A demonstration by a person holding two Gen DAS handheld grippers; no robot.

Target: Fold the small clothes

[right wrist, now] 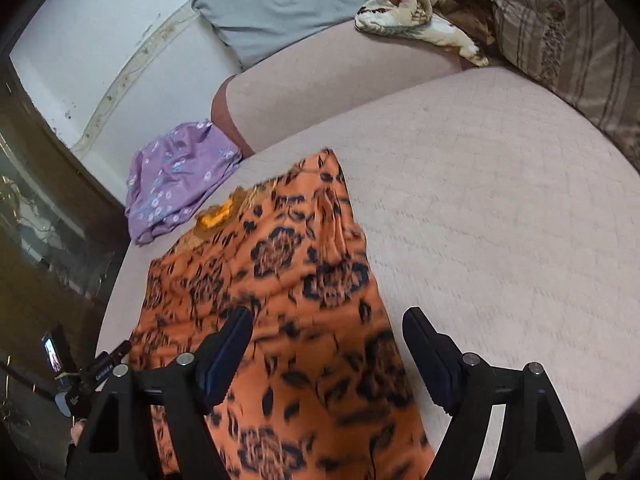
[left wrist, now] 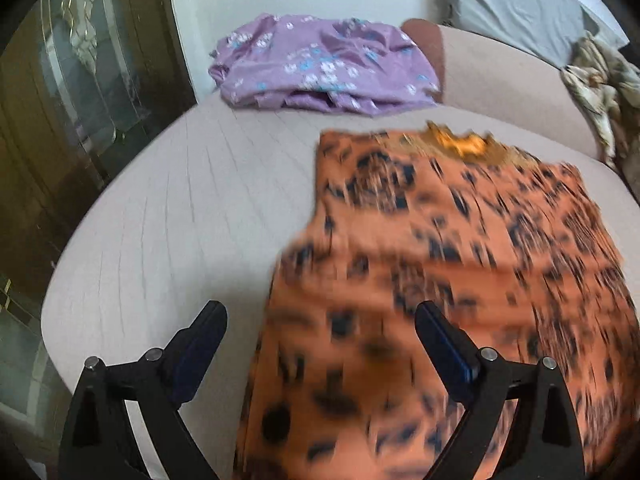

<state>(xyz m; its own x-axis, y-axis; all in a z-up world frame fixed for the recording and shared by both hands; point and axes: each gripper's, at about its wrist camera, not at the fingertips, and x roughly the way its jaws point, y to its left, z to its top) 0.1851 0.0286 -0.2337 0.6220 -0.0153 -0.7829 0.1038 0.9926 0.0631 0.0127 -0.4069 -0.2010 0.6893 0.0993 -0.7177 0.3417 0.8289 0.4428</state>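
Note:
An orange garment with a dark flower print lies flat on the pale pink cushion, its yellow neckline at the far end. My left gripper hangs open above the garment's left edge, one finger over bare cushion, the other over cloth, nothing between the pads. In the right wrist view the same orange garment runs from the middle to the bottom. My right gripper is open over its right edge, holding nothing. A folded purple flowered garment lies beyond, also visible as the purple garment.
A grey pillow leans on the white wall behind the sofa back. A beige patterned blanket and a striped cushion lie at the far right. A dark glass-fronted cabinet stands left. Bare cushion spreads right of the garment.

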